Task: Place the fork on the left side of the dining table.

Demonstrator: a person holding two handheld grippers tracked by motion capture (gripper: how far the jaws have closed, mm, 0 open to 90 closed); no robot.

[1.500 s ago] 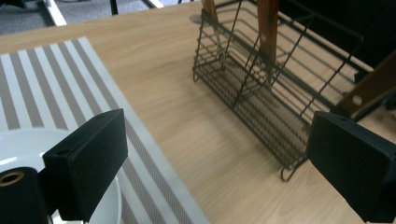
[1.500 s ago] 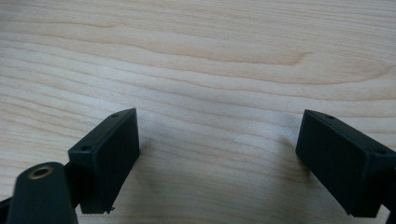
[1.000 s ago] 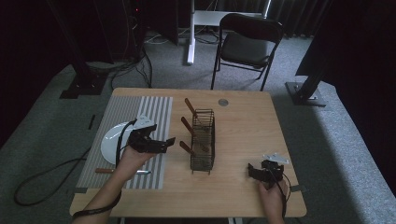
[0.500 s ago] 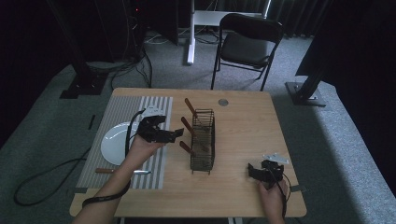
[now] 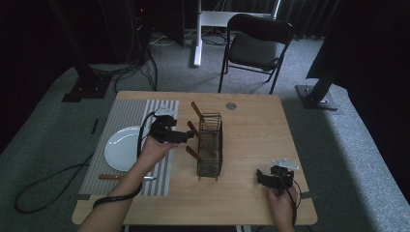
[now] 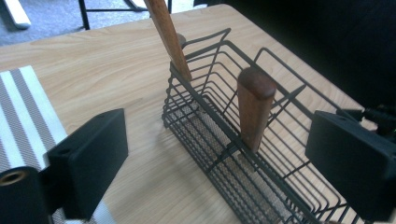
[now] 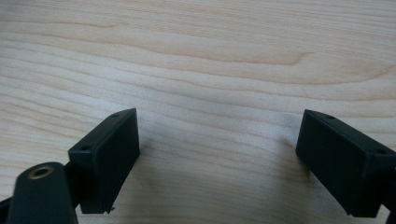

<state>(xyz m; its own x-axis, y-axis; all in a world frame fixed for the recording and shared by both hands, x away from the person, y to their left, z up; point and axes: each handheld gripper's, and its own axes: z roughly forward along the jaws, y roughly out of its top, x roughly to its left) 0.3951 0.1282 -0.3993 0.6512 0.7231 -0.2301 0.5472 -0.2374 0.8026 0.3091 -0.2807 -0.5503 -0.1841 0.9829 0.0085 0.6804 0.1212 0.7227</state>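
Tabletop wire basket (image 6: 243,154) holds wooden handles (image 6: 254,109); both grippers' jaws apart, left's closing.

Left gripper (image 5: 189,137): carried off the white plate (image 5: 118,149), across the striped mat (image 5: 126,121), to the wire basket's (image 5: 210,170) near wall.
Left forearm (image 5: 126,180): swung inward, now slanting over the mat's inner edge.
Jaws: have just been closing a little, yet stand wide; nothing pressed.
Wooden handle (image 6: 254,109): now between the pads in the left gripper view, seemingly just beyond the tips.
Plate: uncovered, now behind the gripper.
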